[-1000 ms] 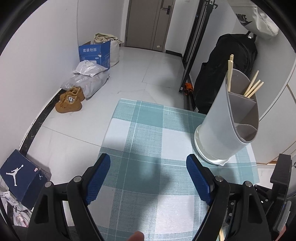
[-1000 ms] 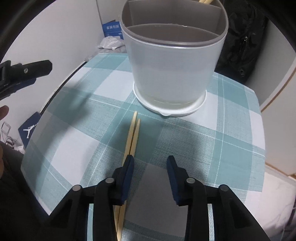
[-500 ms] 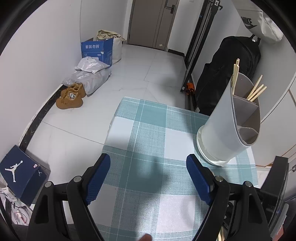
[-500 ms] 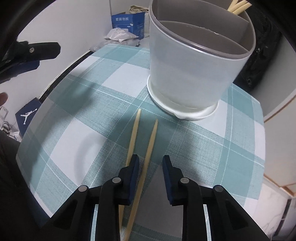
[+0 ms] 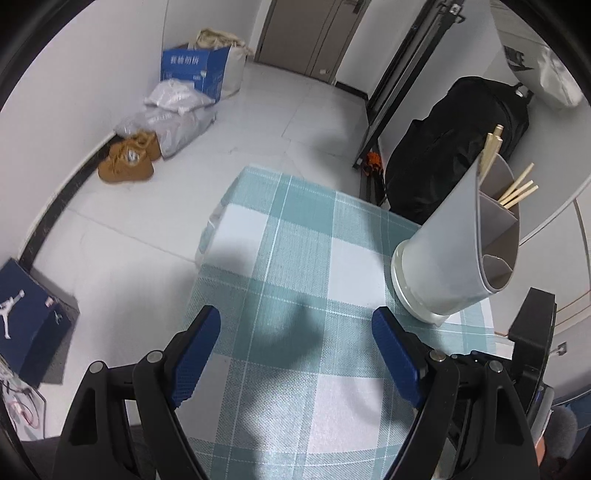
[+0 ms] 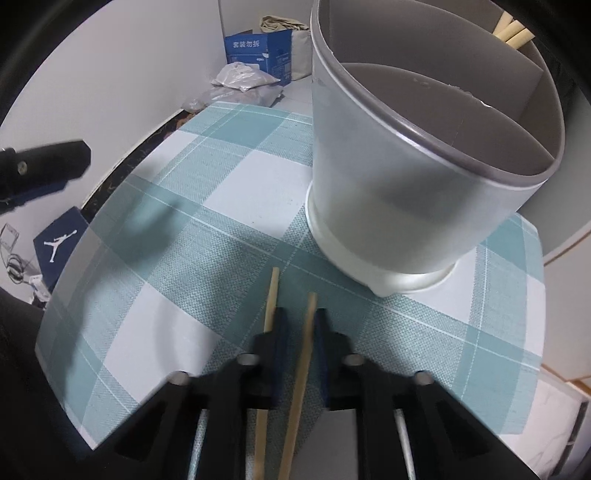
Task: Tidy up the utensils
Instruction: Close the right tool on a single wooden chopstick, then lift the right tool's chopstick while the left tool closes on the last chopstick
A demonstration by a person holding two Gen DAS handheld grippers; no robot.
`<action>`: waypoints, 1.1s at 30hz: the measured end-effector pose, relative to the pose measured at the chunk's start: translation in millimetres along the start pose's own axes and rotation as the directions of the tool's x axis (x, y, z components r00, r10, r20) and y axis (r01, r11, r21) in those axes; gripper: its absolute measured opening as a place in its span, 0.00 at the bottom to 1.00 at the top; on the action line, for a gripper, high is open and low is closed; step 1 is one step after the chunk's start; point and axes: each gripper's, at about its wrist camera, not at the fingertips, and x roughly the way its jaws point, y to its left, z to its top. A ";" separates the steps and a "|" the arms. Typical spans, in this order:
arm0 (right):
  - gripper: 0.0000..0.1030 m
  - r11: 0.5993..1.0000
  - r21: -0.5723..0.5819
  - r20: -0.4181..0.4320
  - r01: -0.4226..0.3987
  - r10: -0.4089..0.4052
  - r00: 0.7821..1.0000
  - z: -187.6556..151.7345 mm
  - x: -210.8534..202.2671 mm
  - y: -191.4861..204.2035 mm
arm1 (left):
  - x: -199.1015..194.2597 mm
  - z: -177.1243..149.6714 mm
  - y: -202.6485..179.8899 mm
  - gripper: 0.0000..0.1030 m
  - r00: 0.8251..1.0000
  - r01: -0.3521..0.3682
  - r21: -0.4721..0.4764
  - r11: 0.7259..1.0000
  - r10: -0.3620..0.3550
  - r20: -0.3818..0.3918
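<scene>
Chopstick pickup is the step in hand. In the right wrist view the right gripper (image 6: 298, 328) has its jaws nearly closed around one chopstick (image 6: 302, 373), which runs lengthwise between them; whether the pads already bear on it cannot be told. A second chopstick (image 6: 269, 321) lies just outside the left jaw, alongside the first, on the checked cloth of the tabletop (image 6: 177, 258). The utensil holder (image 6: 406, 192) stands near and ahead of the jaws, upright on its white base, with dividers inside; other chopsticks (image 6: 513, 33) show in its far compartment, while the near compartments appear empty.

Procedure, as judged from this position:

1. Close the jaws fully on the centred chopstick only. Keep the outer jaw from trapping or dragging the second stick.
2. Confirm the grip sits well back from the tip, so that enough length projects forward to enter the holder.
3. Lift straight up before moving forward; the holder wall is close, and a low approach would likely strike it.
4. Tilt the stick toward vertical over the compartment that already holds chopsticks, then release.

The left gripper (image 5: 295, 350) hangs above the cloth with its jaws spread wide and holding nothing, the holder (image 5: 454, 251) off to its right. It could steady the holder if the holder shifts.
</scene>
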 end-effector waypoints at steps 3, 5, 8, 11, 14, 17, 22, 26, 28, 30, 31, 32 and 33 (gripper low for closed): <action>0.04 0.998 0.043 0.022 -0.041 0.040 0.999 0.3 -6.9 -6.5 | 4.8 0.3 1.3 0.78 1.000 0.003 -0.012 1.000 -0.004 -0.031; 0.04 0.996 0.072 0.054 -0.058 0.054 0.997 -0.7 -16.4 -12.8 | 9.8 -1.9 0.2 0.78 0.999 -0.004 -0.022 1.000 0.003 -0.053; 0.04 0.988 0.126 0.120 -0.092 0.077 0.990 -6.3 -36.7 -19.6 | 14.4 -5.6 -2.7 0.78 0.996 -0.001 -0.012 1.000 0.000 -0.088; 0.04 0.972 0.190 0.190 -0.138 0.102 0.976 -11.9 -59.8 -34.7 | 20.4 -13.4 -11.8 0.78 0.991 0.032 0.014 0.999 -0.030 -0.132; 0.04 0.948 0.258 0.254 -0.184 0.117 0.960 -19.1 -78.6 -51.9 | 25.2 -20.7 -25.2 0.78 0.984 0.058 0.051 0.997 -0.048 -0.170; 0.04 0.924 0.311 0.302 -0.225 0.128 0.945 -29.0 -94.1 -68.3 | 27.9 -26.2 -40.5 0.78 0.977 0.088 0.076 0.993 -0.071 -0.200; 0.04 0.892 0.365 0.337 -0.267 0.141 0.931 -38.9 -100.0 -89.3 | 30.8 -31.1 -73.5 0.68 0.973 0.096 0.169 0.981 -0.057 -0.223; 0.04 0.879 0.394 0.349 -0.268 0.126 0.928 -43.5 -103.6 -98.3 | 39.1 -38.5 -87.9 0.68 0.969 0.078 0.206 0.975 -0.025 -0.246; 0.04 0.871 0.411 0.355 -0.270 0.121 0.927 -44.1 -97.5 -98.9 | 45.0 -40.8 -90.3 0.68 0.964 0.061 0.201 0.978 -0.006 -0.264; 0.04 0.866 0.421 0.362 -0.270 0.112 0.925 -47.4 -97.9 -103.0 | 48.6 -41.4 -90.5 0.68 0.959 0.055 0.192 0.980 0.001 -0.283; 0.04 0.862 0.423 0.368 -0.278 0.116 0.922 -49.1 -99.6 -104.9 | 51.1 -42.2 -92.1 0.68 0.957 0.040 0.199 0.979 0.020 -0.289; 0.04 0.858 0.428 0.374 -0.283 0.117 0.920 -50.4 -100.8 -107.0 | 51.8 -42.7 -93.0 0.68 0.958 0.029 0.205 0.978 0.032 -0.285; 0.04 0.856 0.431 0.379 -0.286 0.116 0.918 -51.0 -101.3 -110.2 | 51.4 -42.4 -93.6 0.68 0.960 0.015 0.211 0.977 0.045 -0.276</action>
